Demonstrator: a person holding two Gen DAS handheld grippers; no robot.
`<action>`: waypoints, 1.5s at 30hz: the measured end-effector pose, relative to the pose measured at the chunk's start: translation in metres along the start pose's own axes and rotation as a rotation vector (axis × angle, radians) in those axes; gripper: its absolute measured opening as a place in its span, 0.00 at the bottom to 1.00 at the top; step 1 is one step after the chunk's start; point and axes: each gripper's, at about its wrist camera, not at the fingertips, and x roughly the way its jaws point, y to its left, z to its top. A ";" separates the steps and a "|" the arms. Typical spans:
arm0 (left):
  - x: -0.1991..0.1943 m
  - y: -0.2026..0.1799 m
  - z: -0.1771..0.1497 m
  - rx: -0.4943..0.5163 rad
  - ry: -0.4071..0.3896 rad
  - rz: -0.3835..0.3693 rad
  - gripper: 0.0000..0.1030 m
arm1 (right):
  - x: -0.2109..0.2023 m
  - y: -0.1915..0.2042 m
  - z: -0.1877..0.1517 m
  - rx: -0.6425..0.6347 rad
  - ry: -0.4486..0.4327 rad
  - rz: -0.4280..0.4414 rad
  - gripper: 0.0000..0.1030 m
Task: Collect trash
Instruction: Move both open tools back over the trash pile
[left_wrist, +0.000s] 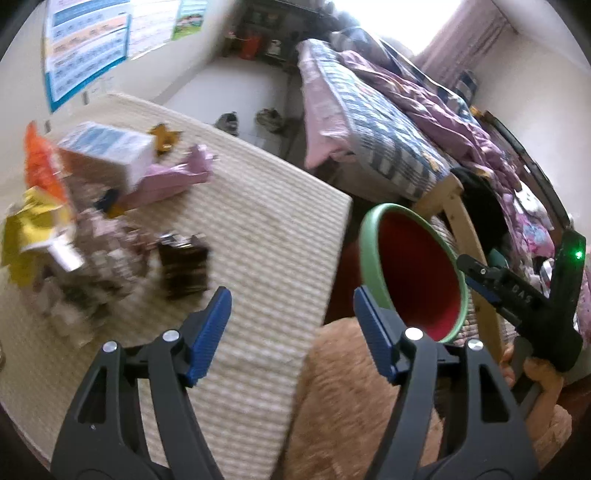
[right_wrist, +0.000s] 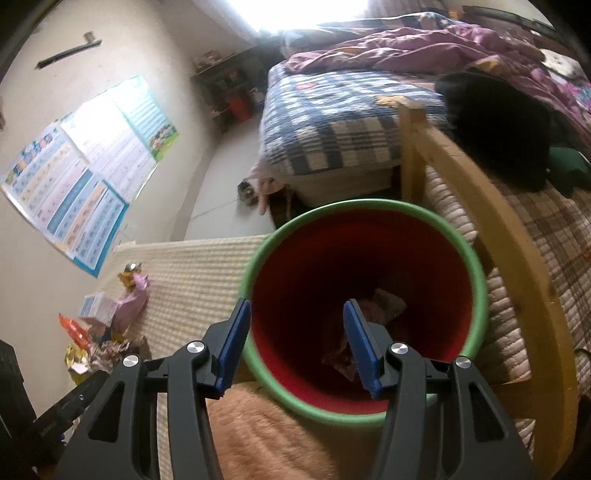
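A red bin with a green rim (right_wrist: 364, 295) stands on the floor by the bed; it also shows in the left wrist view (left_wrist: 413, 273). Crumpled wrappers (right_wrist: 373, 314) lie at its bottom. My right gripper (right_wrist: 295, 332) is open and empty, right over the bin's mouth. My left gripper (left_wrist: 291, 328) is open and empty above the edge of a cream mat (left_wrist: 266, 236). A trash pile (left_wrist: 92, 206) lies on the mat's left: a blue-white carton (left_wrist: 110, 147), a pink wrapper (left_wrist: 173, 177), orange and yellow wrappers, a dark packet (left_wrist: 184, 269). The pile shows small in the right wrist view (right_wrist: 107, 325).
A bed with a checked quilt (right_wrist: 332, 122) and purple duvet (left_wrist: 436, 103) runs along the right, with a wooden frame (right_wrist: 498, 229). A tan plush cushion (left_wrist: 362, 402) lies under the grippers. Posters (right_wrist: 81, 173) hang on the wall. Shoes (left_wrist: 247, 120) sit on the floor.
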 end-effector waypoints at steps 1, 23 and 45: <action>-0.005 0.007 -0.002 -0.011 -0.005 0.007 0.64 | 0.001 0.006 -0.002 -0.009 0.006 0.006 0.50; -0.065 0.112 -0.047 -0.210 -0.080 0.165 0.65 | 0.060 0.221 -0.044 -0.413 0.221 0.260 0.61; -0.078 0.138 -0.056 -0.302 -0.100 0.186 0.69 | 0.108 0.277 -0.085 -0.554 0.363 0.281 0.33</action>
